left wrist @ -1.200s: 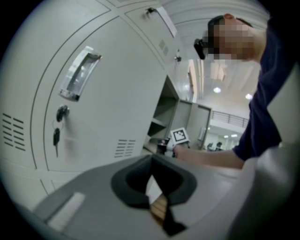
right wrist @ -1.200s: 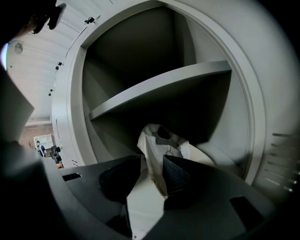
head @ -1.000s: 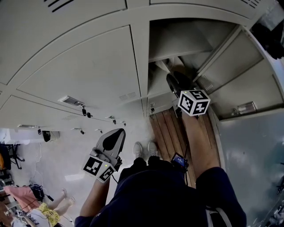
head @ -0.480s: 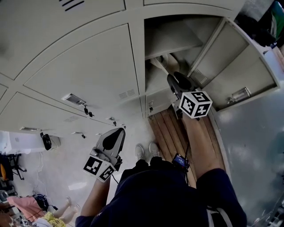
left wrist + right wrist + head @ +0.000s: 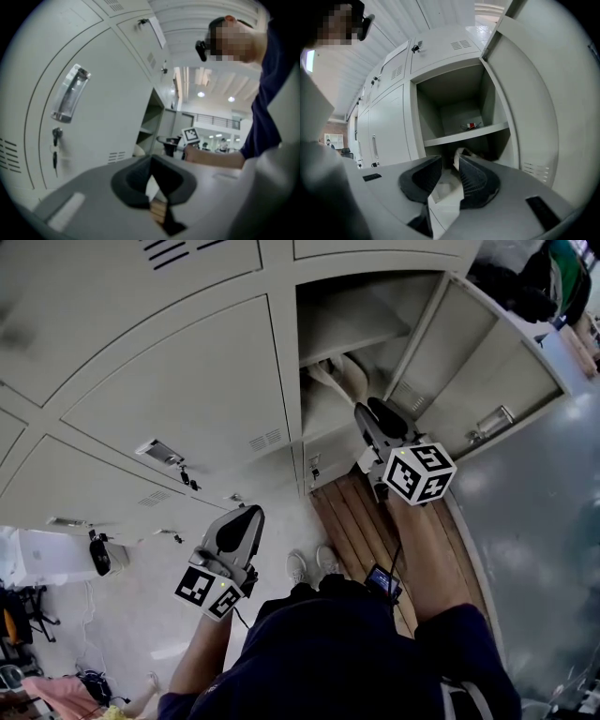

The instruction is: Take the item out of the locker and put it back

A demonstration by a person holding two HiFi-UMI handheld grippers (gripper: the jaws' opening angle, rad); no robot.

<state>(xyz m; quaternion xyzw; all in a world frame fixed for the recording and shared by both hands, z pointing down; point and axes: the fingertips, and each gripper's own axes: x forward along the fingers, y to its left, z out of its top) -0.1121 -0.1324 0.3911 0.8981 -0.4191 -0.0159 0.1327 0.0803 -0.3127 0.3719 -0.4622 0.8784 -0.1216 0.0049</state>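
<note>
The locker (image 5: 361,329) stands open, its door (image 5: 487,371) swung out to the right. Under its shelf (image 5: 464,133) lies a pale beige item (image 5: 342,381), also seen in the right gripper view (image 5: 461,153). A small red and black thing (image 5: 471,125) rests on the shelf. My right gripper (image 5: 367,409) points level at the opening, just short of the beige item. Its jaws (image 5: 449,161) have just been closing a little but stand apart with nothing between the pads. My left gripper (image 5: 246,514) hangs lower left before a closed door, its pads (image 5: 151,164) together and empty.
Closed locker doors (image 5: 178,381) with handles and keys fill the left. A wooden strip of floor (image 5: 361,521) runs below the open locker. A grey wall panel (image 5: 534,521) is at the right. Dark bags (image 5: 525,287) sit on top at the upper right.
My right gripper has risen and moved closer to the locker opening. The head view has tilted, showing more of the open door. The left gripper has barely shifted.
</note>
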